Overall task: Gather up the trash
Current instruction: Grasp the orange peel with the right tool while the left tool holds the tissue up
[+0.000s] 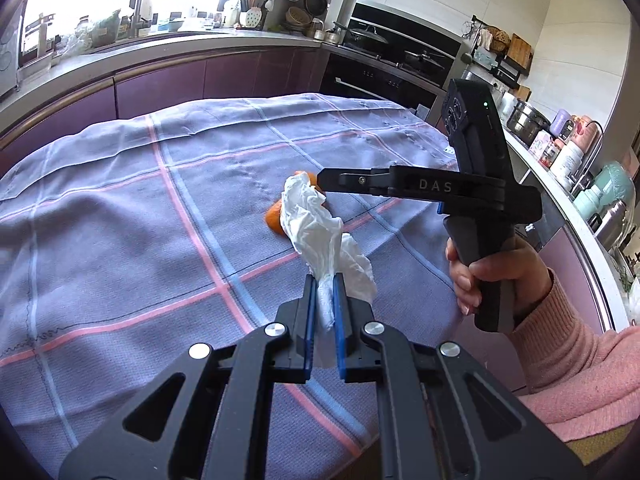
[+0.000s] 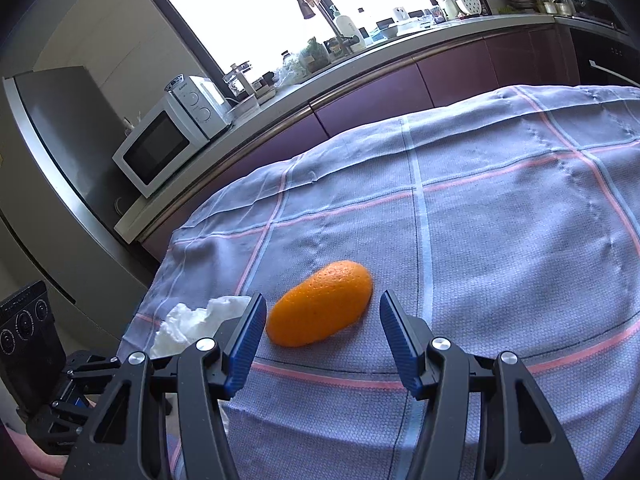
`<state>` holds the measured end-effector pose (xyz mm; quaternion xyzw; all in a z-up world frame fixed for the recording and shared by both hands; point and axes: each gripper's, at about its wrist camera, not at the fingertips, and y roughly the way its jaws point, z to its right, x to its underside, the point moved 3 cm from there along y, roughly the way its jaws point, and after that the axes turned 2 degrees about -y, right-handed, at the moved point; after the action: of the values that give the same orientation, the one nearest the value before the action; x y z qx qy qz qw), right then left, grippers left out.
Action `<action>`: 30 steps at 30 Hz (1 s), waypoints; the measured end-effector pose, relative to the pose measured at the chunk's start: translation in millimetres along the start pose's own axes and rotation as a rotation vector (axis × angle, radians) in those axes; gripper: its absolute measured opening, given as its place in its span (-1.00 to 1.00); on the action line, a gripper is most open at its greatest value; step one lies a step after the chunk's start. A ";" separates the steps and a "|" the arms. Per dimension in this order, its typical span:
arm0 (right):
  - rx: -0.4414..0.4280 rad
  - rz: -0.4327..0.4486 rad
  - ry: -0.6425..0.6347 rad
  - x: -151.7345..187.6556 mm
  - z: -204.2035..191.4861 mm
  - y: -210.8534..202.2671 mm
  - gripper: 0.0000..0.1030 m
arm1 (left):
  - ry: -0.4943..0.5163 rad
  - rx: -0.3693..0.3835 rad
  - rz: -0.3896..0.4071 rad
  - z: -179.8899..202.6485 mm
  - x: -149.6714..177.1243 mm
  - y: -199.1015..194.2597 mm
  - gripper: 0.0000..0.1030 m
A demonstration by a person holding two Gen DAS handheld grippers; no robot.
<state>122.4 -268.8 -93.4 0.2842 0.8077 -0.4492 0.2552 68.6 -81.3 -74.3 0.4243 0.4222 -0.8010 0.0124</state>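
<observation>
checked tablecloth (image 2: 500, 240) mostly bare, orange peel (image 2: 320, 304) between open right hand-held gripper (image 2: 322, 316)

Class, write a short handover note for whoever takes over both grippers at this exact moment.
Left gripper: shut on the crumpled tissue, lifted off the checked tablecloth.
Right gripper: open, jaws either side of the orange peel, not gripping it.
Done: tissue picked up.
Left: close on the peel, then bin both; no bin is in view.
</observation>
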 end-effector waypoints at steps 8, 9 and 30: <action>0.033 -0.043 -0.028 -2.9 -8.2 16.5 0.10 | -0.063 -0.057 0.046 -30.1 6.2 -31.0 -0.83; 0.040 -0.050 -0.033 -2.8 -8.9 18.8 0.10 | -0.071 -0.063 0.052 -33.6 6.7 -34.5 -0.83; 0.051 -0.059 -0.033 -1.8 -9.7 20.2 -0.13 | -0.143 -0.122 0.096 -62.2 12.1 -60.8 -0.83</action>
<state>136.1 -251.9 -99.4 0.2590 0.7997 -0.4816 0.2479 79.5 4.6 -59.8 0.3843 0.4474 -0.8005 0.1064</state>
